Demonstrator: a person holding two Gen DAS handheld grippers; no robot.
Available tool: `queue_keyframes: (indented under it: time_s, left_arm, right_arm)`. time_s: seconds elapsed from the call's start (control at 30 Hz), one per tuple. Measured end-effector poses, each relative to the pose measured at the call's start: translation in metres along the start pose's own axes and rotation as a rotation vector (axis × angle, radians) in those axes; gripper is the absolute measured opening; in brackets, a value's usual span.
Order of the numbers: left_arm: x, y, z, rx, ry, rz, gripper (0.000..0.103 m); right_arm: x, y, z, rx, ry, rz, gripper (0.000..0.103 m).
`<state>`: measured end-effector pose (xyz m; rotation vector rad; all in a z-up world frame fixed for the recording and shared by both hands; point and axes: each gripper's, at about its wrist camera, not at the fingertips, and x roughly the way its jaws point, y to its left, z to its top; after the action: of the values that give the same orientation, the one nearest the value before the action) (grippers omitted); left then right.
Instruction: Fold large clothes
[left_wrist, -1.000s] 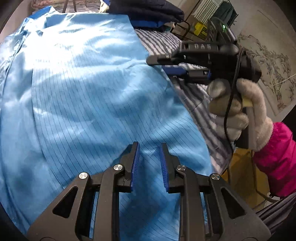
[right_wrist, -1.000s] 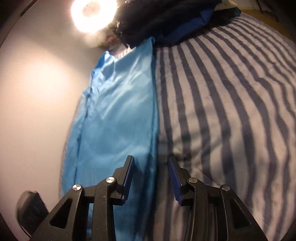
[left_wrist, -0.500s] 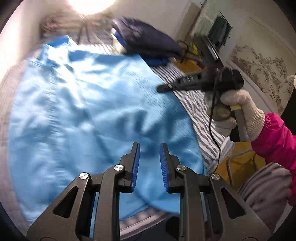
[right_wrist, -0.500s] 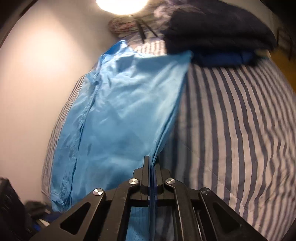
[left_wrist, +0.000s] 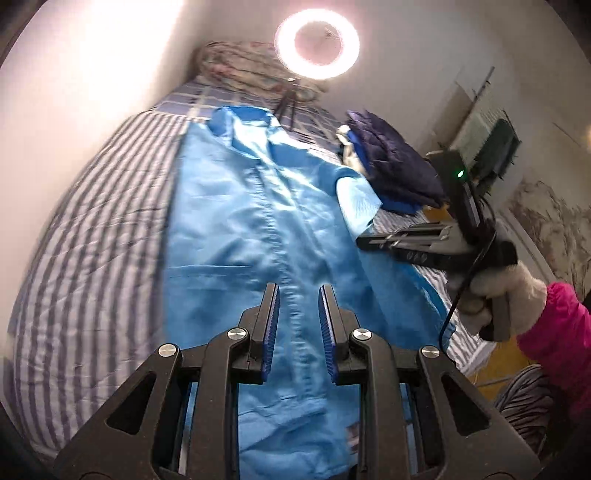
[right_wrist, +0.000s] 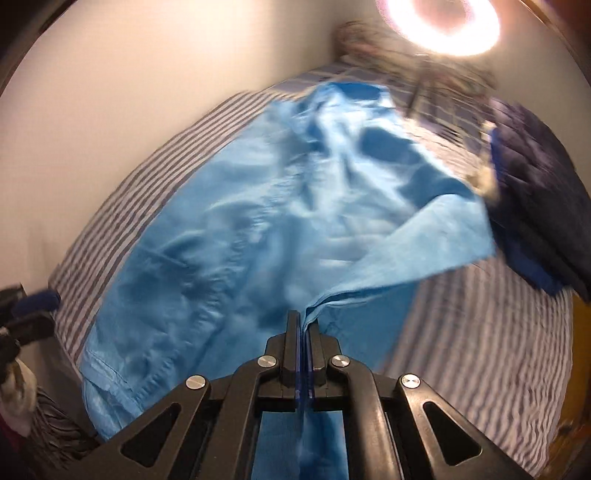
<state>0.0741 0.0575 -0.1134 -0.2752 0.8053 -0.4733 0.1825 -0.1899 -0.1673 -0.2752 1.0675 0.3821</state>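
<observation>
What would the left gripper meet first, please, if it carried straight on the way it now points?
Most likely the blue garment: the left gripper points down at its front seam, with nothing showing between the part-open jaws and the cloth. How far off the cloth lies is unclear.

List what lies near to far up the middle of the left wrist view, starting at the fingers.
Left gripper with its blue-padded fingers → light blue garment spread flat → its collar → checked blue bedding → crumpled floral quilt → glowing ring light.
</observation>
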Motion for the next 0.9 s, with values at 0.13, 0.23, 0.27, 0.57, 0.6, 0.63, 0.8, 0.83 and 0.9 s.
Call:
queue_keyframes:
  time_s: [0.13,0.23,0.27,0.57,0.6,0.63,0.8,0.83,0.9]
  left_arm:
    - [-0.006,0.026,0.001,-0.064,-0.012,0.016,0.022]
    - [-0.009,0.044,0.000,-0.111,-0.014,0.022,0.022]
    - [-0.009,0.047,-0.001,-0.120,-0.012,0.024,0.022]
    - [0.021,0.005,-0.010,-0.042,0.061,-0.032,0.022]
    - [0.026,-0.005,-0.010,-0.019,0.069,-0.039,0.022]
    - [0.032,-0.013,-0.012,-0.004,0.079,-0.050,0.022]
    - [0.064,-0.046,-0.017,0.041,0.143,-0.100,0.022]
    - [0.071,-0.052,-0.017,0.053,0.152,-0.105,0.022]
    - [0.082,-0.063,-0.016,0.064,0.168,-0.117,0.022]
  right_arm:
    - [0.041,0.046,0.006,-0.090,0.035,0.005,0.000]
    - [0.066,0.067,0.004,-0.127,0.070,0.004,0.000]
    - [0.074,0.070,0.001,-0.131,0.082,0.003,0.000]
    - [0.024,0.004,-0.012,0.065,-0.007,0.343,0.039]
    - [0.011,-0.009,-0.015,0.091,-0.037,0.373,0.038]
    - [0.001,-0.025,-0.018,0.120,-0.067,0.378,0.037]
    - [-0.010,-0.108,-0.024,0.329,-0.143,0.304,0.042]
    - [-0.008,-0.122,-0.024,0.373,-0.153,0.302,0.047]
    - [0.000,-0.153,-0.024,0.460,-0.169,0.295,0.052]
